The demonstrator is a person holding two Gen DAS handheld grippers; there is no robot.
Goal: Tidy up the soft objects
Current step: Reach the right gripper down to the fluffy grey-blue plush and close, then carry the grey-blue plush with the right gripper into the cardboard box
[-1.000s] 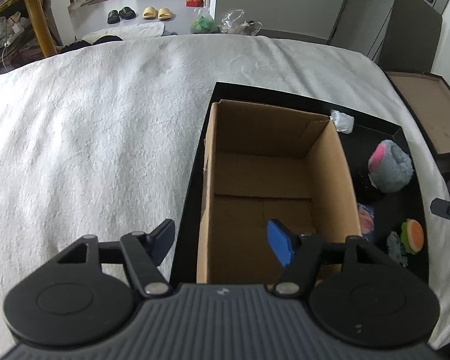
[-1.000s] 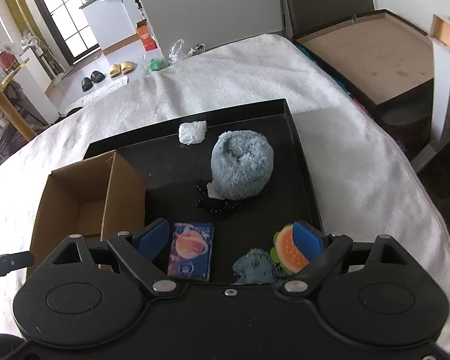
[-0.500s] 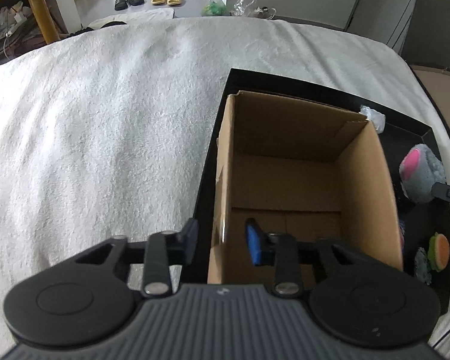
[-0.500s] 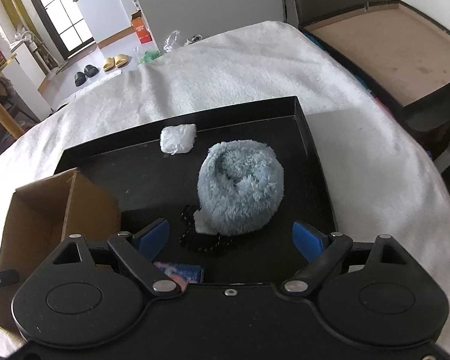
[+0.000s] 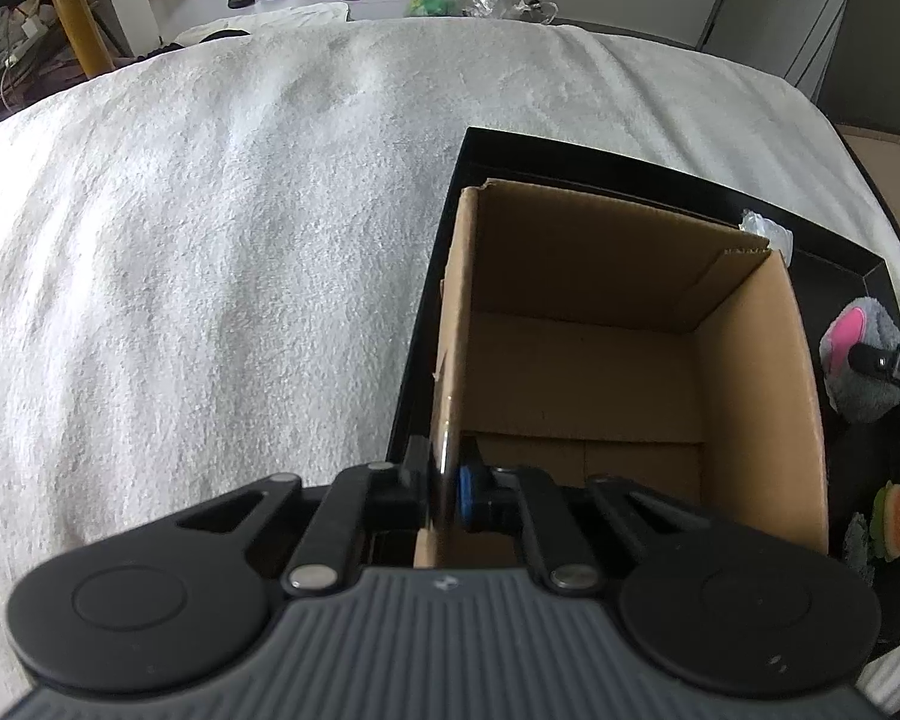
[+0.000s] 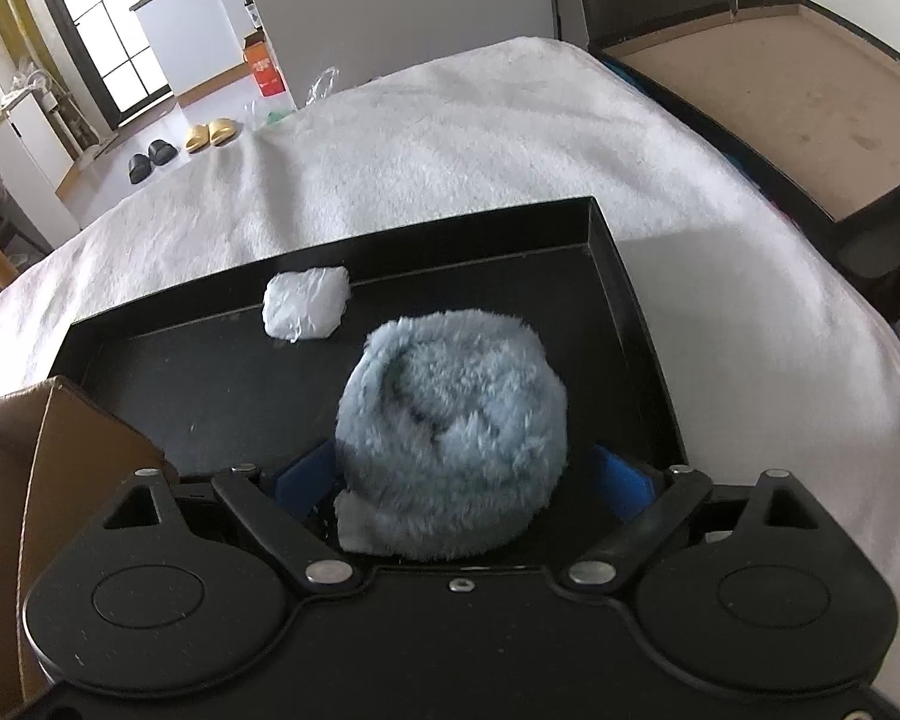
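An open cardboard box [image 5: 600,360] stands in a black tray [image 5: 570,150] on a white bedcover. My left gripper [image 5: 447,495] is shut on the box's near left wall, one finger inside and one outside. The box also shows in the right wrist view [image 6: 60,480]. A fluffy blue-grey plush [image 6: 450,438] lies in the tray [image 6: 618,276], and in the left wrist view [image 5: 864,372] it shows a pink patch. My right gripper [image 6: 456,480] is open, its blue pads [image 6: 621,477] on either side of the plush, not squeezing it.
A white crumpled pad [image 6: 306,303] lies at the tray's far wall. A burger-shaped toy [image 5: 897,519] lies at the tray's near right. A brown-lined black box [image 6: 798,90] stands to the right of the bed. The white bedcover [image 5: 210,240] spreads left.
My left gripper has closed from open onto the box's left wall. My right gripper has moved forward until the plush sits between its open fingers.
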